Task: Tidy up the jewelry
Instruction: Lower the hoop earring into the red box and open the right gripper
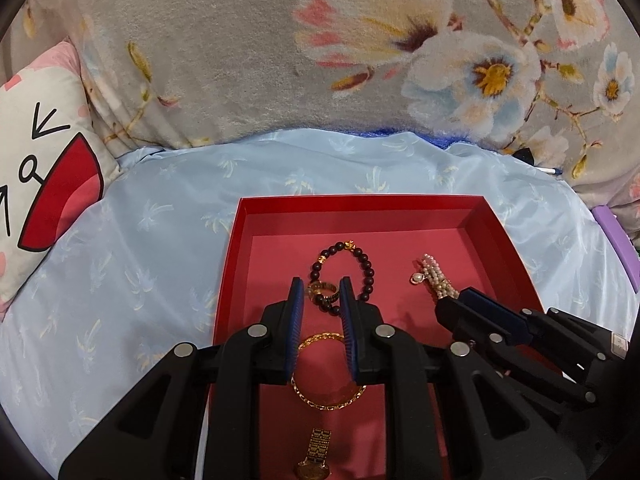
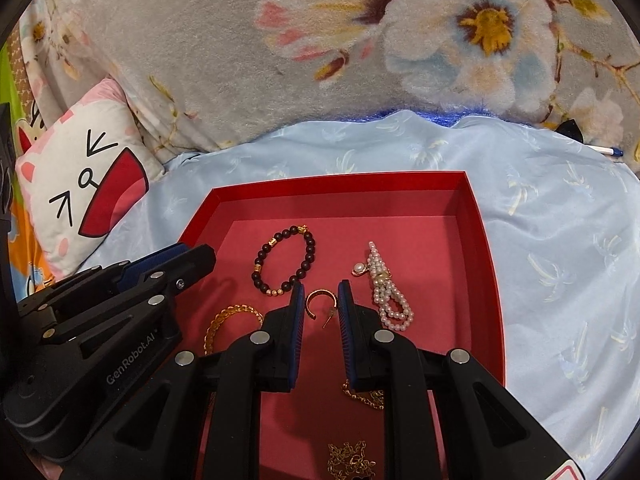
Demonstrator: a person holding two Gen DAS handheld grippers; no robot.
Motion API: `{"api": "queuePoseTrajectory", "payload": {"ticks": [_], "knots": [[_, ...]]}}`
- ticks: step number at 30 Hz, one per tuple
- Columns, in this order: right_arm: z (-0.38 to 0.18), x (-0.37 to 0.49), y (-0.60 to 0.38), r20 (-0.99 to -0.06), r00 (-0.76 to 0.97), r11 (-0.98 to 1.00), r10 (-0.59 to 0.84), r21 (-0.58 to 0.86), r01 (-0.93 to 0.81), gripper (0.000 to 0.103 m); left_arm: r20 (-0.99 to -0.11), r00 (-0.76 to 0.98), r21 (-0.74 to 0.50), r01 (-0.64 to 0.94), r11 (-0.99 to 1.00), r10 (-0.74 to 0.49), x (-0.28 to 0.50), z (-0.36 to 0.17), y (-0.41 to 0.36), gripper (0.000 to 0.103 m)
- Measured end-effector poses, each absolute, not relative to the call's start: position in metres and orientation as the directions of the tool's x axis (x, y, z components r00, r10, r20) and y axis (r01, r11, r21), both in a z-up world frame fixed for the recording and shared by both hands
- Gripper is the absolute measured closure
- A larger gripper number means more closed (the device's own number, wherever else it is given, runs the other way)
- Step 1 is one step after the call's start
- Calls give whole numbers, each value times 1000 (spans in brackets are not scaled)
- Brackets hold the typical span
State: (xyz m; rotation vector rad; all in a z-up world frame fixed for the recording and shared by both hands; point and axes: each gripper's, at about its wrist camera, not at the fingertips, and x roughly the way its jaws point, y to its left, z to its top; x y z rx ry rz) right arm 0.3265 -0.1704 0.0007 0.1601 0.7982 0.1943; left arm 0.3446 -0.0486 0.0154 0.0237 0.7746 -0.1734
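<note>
A: Nearest the right camera, what's there?

B: The right gripper, jaws parted and holding nothing. A gold hoop earring lies on the tray floor in the gap between them, so I'd judge they're lined up to pinch it.

A: And the left gripper?

B: Also parted and empty, hovering over the tray. The gold bangle shows between its fingers, and the dark bead bracelet sits just past the tips at twelve o'clock.

A: Further out?

B: From the right view, the pearl strand is at two o'clock, just beside the right finger. Fine gold chains lie at six o'clock, partly hidden. A watch sits at six in the left view.

A: So the jewelry is all in the red tray?

B: All I can see, yes, spaced apart, likely so nothing tangles. The tray rests on a blue sheet, with a cat pillow at ten o'clock.
</note>
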Motion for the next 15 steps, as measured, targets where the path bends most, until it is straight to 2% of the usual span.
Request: {"api": "queuePoseTrajectory", "payload": {"ticks": [10, 12, 15], "knots": [[3, 329, -166, -686, 696, 975, 212, 192, -108, 86, -688, 710, -49, 160, 986, -150, 348, 17, -46, 83], [5, 327, -167, -682, 700, 975, 212, 195, -106, 84, -682, 718, -50, 148, 988, -142, 347, 19, -43, 68], [9, 323, -170, -672, 710, 975, 211, 199, -101, 79, -675, 726, -55, 134, 990, -135, 344, 23, -37, 65]]}}
